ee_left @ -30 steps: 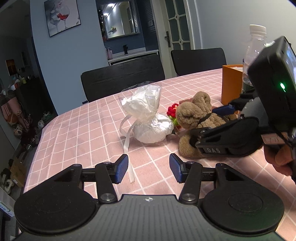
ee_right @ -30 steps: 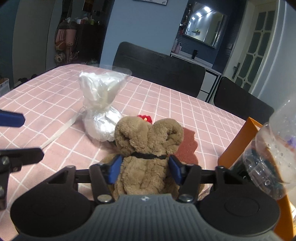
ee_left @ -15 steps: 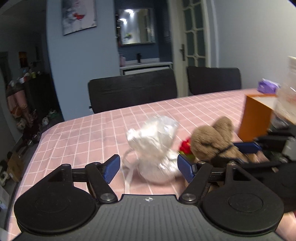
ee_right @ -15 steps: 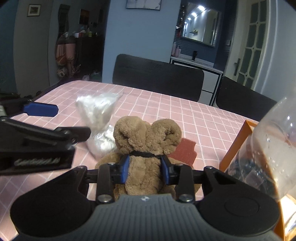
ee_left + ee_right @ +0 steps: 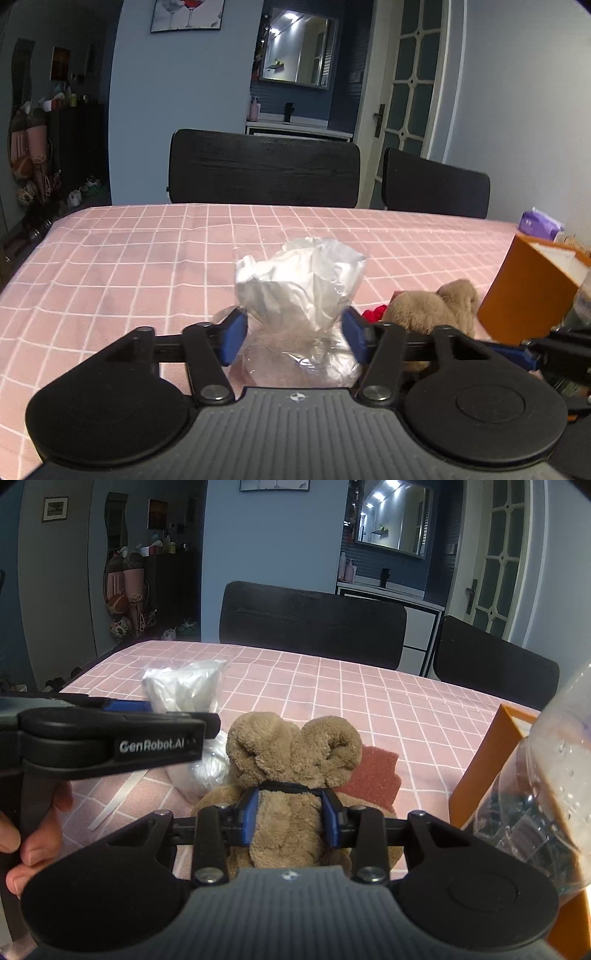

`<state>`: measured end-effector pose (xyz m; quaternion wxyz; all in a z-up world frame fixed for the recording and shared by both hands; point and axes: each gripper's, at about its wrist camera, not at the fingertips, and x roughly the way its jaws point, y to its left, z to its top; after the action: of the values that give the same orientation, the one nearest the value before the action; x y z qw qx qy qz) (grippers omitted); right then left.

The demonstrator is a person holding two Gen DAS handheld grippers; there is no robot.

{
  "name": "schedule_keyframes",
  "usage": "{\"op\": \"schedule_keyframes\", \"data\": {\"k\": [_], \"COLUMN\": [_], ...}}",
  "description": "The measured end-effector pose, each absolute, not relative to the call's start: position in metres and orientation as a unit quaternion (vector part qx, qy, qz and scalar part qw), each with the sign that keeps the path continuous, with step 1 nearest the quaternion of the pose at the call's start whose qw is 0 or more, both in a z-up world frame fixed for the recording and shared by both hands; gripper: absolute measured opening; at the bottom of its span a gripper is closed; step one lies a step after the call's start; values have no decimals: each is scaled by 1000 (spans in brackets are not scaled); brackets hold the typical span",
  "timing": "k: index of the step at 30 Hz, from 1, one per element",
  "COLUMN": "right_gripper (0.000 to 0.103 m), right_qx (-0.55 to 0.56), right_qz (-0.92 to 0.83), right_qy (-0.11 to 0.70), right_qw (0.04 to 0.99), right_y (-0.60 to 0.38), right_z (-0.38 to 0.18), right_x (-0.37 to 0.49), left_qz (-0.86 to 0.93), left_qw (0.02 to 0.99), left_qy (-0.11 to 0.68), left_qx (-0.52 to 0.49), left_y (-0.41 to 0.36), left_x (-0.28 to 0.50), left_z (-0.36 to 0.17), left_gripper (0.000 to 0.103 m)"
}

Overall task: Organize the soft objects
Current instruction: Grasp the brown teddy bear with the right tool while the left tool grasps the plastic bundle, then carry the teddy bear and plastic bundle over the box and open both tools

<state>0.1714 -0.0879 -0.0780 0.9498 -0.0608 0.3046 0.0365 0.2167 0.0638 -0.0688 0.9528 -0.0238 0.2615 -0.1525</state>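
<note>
bear: we see a brown plush teddy bear (image 5: 291,775), back toward the right wrist camera, upright on the pink checked cloth, thin black band round its neck.
bag: clear plastic bundle (image 5: 299,295) stuffed with white soft material, cinched at the waist, top flared, standing upright just left of the bear; white ribbon trailing from it.
sponge: we spot a red-pink foam piece (image 5: 376,771) lying flat, touching the bear's right side.
red item: small red soft thing (image 5: 373,314) between bag and bear; can't tell what it is.
</note>
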Motion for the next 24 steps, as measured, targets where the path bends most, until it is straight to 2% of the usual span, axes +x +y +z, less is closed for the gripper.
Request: {"op": "schedule_keyframes", "data": {"k": [3, 6, 15, 24], "right_gripper": [36, 35, 35, 36], "right_qx": [-64, -64, -52, -35], "right_qz": [38, 40, 78, 129], "right_qy": [302, 295, 279, 277], "right_qw": [950, 952, 956, 952], "right_y": [-87, -87, -82, -91], "right_z": [-77, -73, -46, -22], "right_x": [169, 164, 130, 77], "left_qz": [-148, -144, -124, -111], "left_qw": [955, 960, 971, 972], "left_qy": [255, 237, 205, 206], "left_qx": [-26, -24, 6, 7], "left_y": [64, 67, 79, 86], "left_x": [211, 198, 137, 75], "left_z": [-66, -57, -13, 6], "left_gripper": [41, 38, 37, 37]}}
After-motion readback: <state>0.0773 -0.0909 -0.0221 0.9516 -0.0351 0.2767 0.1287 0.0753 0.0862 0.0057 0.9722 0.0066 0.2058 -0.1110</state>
